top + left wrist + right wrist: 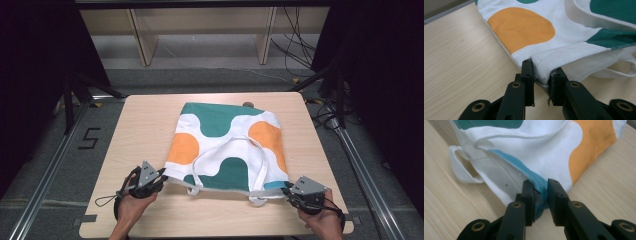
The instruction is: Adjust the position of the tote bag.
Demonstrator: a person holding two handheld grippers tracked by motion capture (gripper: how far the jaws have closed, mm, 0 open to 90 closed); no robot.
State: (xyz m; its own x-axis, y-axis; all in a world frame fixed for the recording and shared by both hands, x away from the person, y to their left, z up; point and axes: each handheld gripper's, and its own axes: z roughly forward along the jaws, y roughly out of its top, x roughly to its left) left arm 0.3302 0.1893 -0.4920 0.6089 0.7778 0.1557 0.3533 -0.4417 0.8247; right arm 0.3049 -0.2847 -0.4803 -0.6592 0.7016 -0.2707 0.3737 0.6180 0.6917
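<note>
Pale wood surface (140, 125) under me, dark floor around it, and a tote bag (225, 125) lying flat near the middle, its open mouth and handles (227, 147) turned toward my side. I have the left claw (159, 181) at the near left corner of the mouth; in the left gripper view its jaws straddle the white hem (544, 67), cloth between them, nipping it though not fully pressed together. The right claw (289, 191) is at the near right corner, and in the right gripper view its jaws bracket the blue-edged corner (539, 188) the same way, pinching it loosely.

I judge the step to be taking both corners so the bag can be lifted or folded. To do it well I would firm up both grips first, since each bite is shallow and close to the edge. I would check that each claw holds both layers, then raise both hands evenly, keeping the mouth edge taut so the handles do not snag.
</note>
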